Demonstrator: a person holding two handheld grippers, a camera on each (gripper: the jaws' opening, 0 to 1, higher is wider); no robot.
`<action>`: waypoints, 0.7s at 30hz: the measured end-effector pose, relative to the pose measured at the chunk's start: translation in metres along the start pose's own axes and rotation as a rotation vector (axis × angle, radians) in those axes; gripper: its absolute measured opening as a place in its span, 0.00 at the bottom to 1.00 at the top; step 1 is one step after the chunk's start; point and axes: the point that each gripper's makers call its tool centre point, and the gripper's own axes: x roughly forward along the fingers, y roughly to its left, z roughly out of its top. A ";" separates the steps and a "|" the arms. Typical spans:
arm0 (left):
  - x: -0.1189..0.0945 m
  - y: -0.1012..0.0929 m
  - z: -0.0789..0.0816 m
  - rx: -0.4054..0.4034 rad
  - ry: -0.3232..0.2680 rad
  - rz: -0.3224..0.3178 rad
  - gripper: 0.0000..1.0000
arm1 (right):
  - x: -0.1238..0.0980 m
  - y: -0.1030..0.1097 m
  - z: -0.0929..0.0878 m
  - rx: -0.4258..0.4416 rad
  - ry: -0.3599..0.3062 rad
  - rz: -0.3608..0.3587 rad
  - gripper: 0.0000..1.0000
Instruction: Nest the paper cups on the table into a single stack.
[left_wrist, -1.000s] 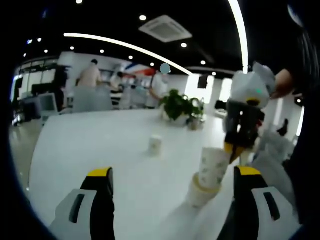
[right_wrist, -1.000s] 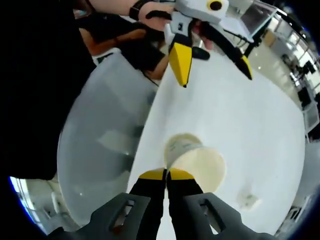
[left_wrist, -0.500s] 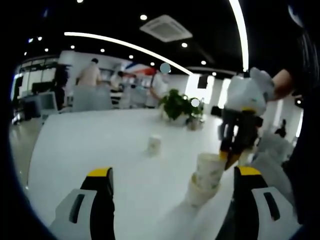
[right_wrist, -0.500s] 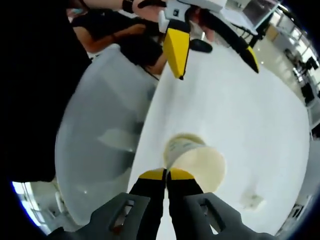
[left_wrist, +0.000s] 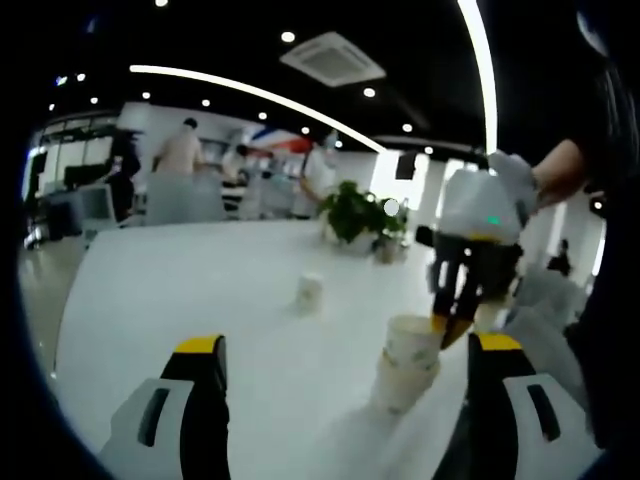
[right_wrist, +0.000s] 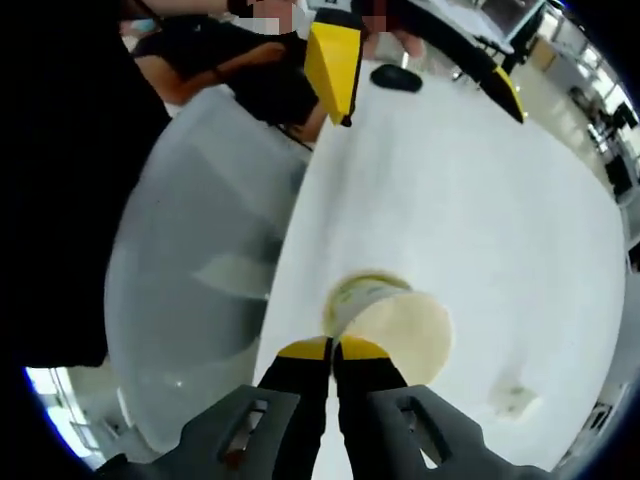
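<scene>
In the left gripper view a white paper cup sits nested in a second cup on the white table. My right gripper comes down from above and pinches the upper cup's rim. My left gripper stands open, its jaws wide apart in front of the stack. A lone cup stands farther out on the table. In the right gripper view my right gripper is shut on the near rim of the upper cup, looking down into it. The left gripper hangs open beyond.
A pale chair stands by the table's edge beside the stack, with the person's dark sleeve above it. Potted plants sit at the table's far end. Several people stand in the background. The lone cup shows as a small blur.
My right gripper has come down with the upper cup, which has straightened and sunk deeper into the lower cup. The left gripper stays open in place.
</scene>
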 end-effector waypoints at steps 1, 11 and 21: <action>0.000 0.001 0.000 -0.001 -0.001 0.002 0.98 | 0.001 0.000 0.001 0.009 -0.002 0.002 0.00; -0.001 0.002 -0.005 -0.014 -0.001 0.005 0.98 | 0.003 0.001 0.005 0.001 -0.004 0.014 0.00; 0.000 0.006 -0.003 -0.012 -0.009 0.009 0.98 | 0.006 0.004 0.012 0.014 -0.027 0.031 0.06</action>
